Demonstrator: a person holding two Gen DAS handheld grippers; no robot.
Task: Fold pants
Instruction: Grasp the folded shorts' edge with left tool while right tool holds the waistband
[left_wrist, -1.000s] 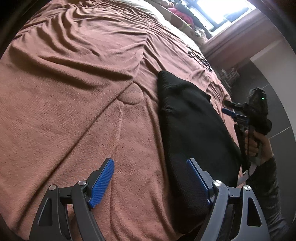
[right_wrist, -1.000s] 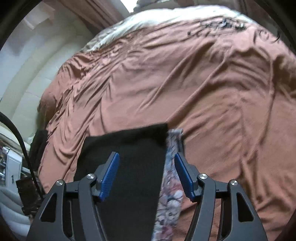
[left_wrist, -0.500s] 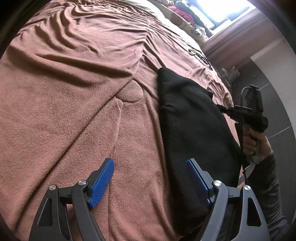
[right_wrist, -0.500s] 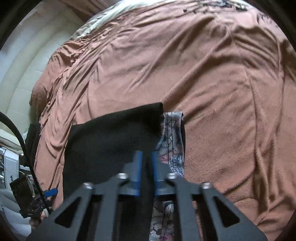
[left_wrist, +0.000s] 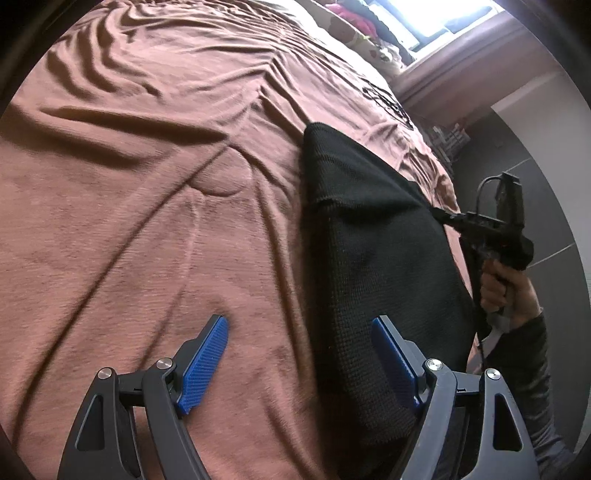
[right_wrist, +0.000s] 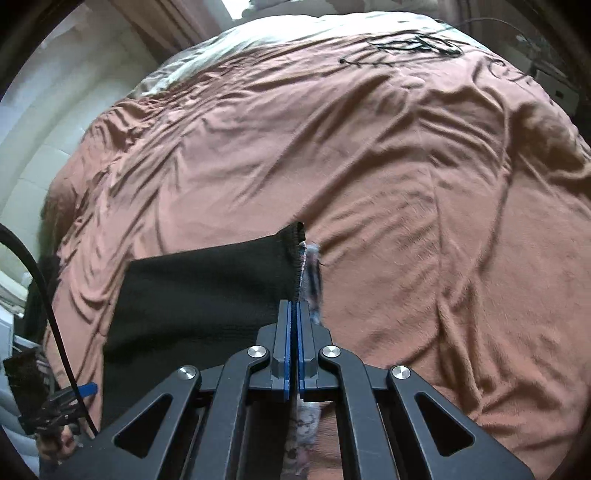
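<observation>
A rumpled brown blanket (left_wrist: 155, 206) covers the bed, with a bright window (left_wrist: 436, 18) beyond its far end. The black pants (left_wrist: 373, 236) lie along the near edge of the bed in a long, narrow band, apparently already doubled leg on leg, with a floral patterned fabric (right_wrist: 310, 273) showing at one end. The right gripper (right_wrist: 292, 314) is clamped on the pants' edge at that end, its blue pads pressed together over the cloth. The left gripper (left_wrist: 301, 358) hovers with its jaws wide, one pad over the blanket and the other over the pants' opposite end, gripping nothing. The lengthwise fold looks done; the end-to-end fold seems still to come.
</observation>
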